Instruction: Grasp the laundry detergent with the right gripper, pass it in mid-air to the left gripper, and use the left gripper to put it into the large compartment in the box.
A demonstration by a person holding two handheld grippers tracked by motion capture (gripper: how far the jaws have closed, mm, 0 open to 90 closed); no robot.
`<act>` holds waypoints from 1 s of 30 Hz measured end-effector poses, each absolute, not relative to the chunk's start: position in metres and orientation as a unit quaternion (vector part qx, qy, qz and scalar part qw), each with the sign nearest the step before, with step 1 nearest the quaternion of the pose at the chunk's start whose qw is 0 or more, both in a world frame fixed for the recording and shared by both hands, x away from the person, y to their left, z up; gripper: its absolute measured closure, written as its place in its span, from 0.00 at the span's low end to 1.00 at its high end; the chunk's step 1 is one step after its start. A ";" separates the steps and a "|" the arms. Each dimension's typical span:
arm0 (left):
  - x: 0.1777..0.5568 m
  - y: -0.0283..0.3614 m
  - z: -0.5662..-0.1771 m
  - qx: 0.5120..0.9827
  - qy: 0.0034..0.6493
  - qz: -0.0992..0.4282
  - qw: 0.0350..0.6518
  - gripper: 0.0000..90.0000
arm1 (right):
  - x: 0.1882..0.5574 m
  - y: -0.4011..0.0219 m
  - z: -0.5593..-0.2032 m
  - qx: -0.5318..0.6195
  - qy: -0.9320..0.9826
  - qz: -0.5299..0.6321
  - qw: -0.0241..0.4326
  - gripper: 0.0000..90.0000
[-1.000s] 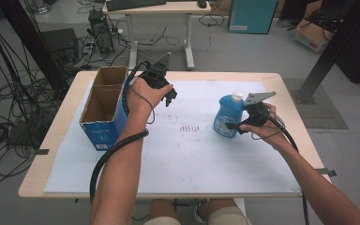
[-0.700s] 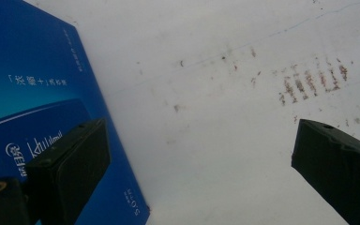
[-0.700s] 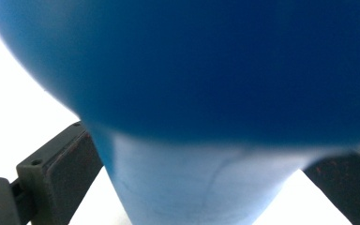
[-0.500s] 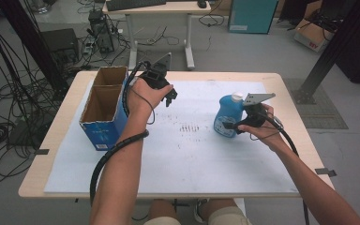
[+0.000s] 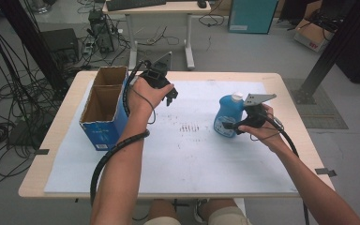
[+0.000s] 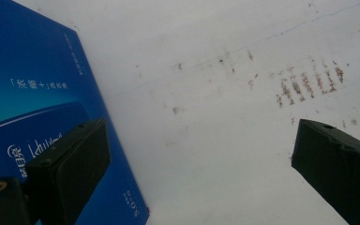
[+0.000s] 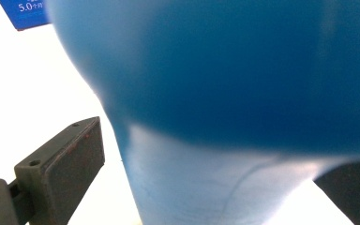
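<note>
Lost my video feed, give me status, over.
Right gripper open, jaws straddling the blue bottle, not clamped. Left gripper open, beside the cardboard box. Nothing between bottle and box.

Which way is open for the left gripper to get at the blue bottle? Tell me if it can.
Probably yes. The left gripper hangs open beside the cardboard box, and only bare white table cover lies between it and the blue bottle. But the right gripper already has its fingers around that bottle.

Between the open blue box [image 5: 104, 112] at your left and the blue bottle [image 5: 228, 115] at your right, the white sheet [image 5: 187, 154] lies bare for passing through, though the box's wall stands just beside your left gripper [image 5: 169, 99].
</note>
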State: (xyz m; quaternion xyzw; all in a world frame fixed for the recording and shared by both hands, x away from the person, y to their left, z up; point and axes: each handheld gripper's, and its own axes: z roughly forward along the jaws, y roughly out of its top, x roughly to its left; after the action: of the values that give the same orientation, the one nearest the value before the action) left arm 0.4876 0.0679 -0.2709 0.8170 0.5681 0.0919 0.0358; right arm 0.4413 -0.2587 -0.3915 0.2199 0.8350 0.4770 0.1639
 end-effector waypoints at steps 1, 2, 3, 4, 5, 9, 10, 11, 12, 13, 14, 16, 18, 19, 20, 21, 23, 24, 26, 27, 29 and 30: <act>0.488 0.068 -0.271 0.817 0.568 0.092 0.036 0.06 | 0.441 -0.259 -0.391 0.220 0.835 0.477 0.164 0.02; 0.487 0.068 -0.271 0.819 0.565 0.092 0.034 0.06 | 0.440 -0.259 -0.391 0.222 0.833 0.479 0.164 0.03; 0.487 0.067 -0.271 0.819 0.565 0.092 0.034 0.06 | 0.440 -0.259 -0.391 0.221 0.834 0.478 0.164 0.02; 0.487 0.067 -0.271 0.819 0.566 0.092 0.035 0.06 | 0.440 -0.259 -0.391 0.219 0.835 0.478 0.164 0.03; 0.487 0.067 -0.270 0.819 0.565 0.092 0.034 0.06 | 0.439 -0.259 -0.391 0.220 0.834 0.478 0.164 0.03; 0.487 0.067 -0.269 0.819 0.565 0.091 0.036 0.06 | 0.439 -0.260 -0.390 0.222 0.833 0.480 0.163 0.02; 0.487 0.067 -0.269 0.818 0.567 0.092 0.038 0.06 | 0.439 -0.260 -0.390 0.221 0.833 0.479 0.163 0.02; 0.486 0.067 -0.268 0.818 0.566 0.094 0.037 0.06 | 0.439 -0.259 -0.390 0.220 0.833 0.481 0.163 0.02; 0.486 0.067 -0.268 0.818 0.566 0.095 0.040 0.06 | 0.439 -0.259 -0.390 0.217 0.833 0.482 0.164 0.02; 0.486 0.067 -0.268 0.819 0.565 0.095 0.040 0.06 | 0.439 -0.258 -0.390 0.217 0.833 0.482 0.164 0.02; 0.486 0.068 -0.267 0.819 0.565 0.096 0.040 0.06 | 0.439 -0.258 -0.390 0.217 0.833 0.482 0.164 0.02; 0.486 0.068 -0.267 0.819 0.565 0.096 0.041 0.06 | 0.439 -0.258 -0.391 0.216 0.832 0.484 0.164 0.02; 0.485 0.069 -0.267 0.819 0.565 0.096 0.040 0.06 | 0.439 -0.258 -0.391 0.217 0.832 0.484 0.163 0.02; 0.485 0.069 -0.266 0.819 0.565 0.096 0.040 0.06 | 0.439 -0.257 -0.391 0.215 0.832 0.485 0.163 0.02; 0.485 0.069 -0.267 0.818 0.566 0.097 0.041 0.06 | 0.439 -0.257 -0.391 0.215 0.832 0.485 0.163 0.02; 0.485 0.069 -0.267 0.818 0.566 0.097 0.041 0.06 | 0.439 -0.257 -0.391 0.212 0.833 0.484 0.163 0.02; 0.485 0.069 -0.267 0.818 0.565 0.097 0.042 0.06 | 0.439 -0.257 -0.391 0.210 0.833 0.485 0.162 0.02; 0.485 0.069 -0.267 0.818 0.565 0.097 0.041 0.06 | 0.439 -0.257 -0.391 0.209 0.833 0.485 0.163 0.02; 0.485 0.069 -0.267 0.819 0.564 0.095 0.042 0.06 | 0.438 -0.256 -0.391 0.211 0.833 0.485 0.162 0.02; 0.485 0.069 -0.267 0.819 0.564 0.095 0.042 0.06 | 0.438 -0.256 -0.391 0.211 0.833 0.485 0.162 0.02; 0.486 0.068 -0.267 0.819 0.564 0.097 0.042 0.06 | 0.439 -0.256 -0.391 0.209 0.832 0.487 0.163 0.02; 0.486 0.068 -0.267 0.820 0.563 0.096 0.043 0.06 | 0.439 -0.256 -0.390 0.210 0.832 0.487 0.163 0.02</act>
State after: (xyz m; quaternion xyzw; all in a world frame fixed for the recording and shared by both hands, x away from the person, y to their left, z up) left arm 0.4856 0.0680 -0.2670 0.8200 0.5627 0.0956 0.0426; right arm 0.4386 -0.2564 -0.3904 0.2098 0.8321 0.4870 0.1625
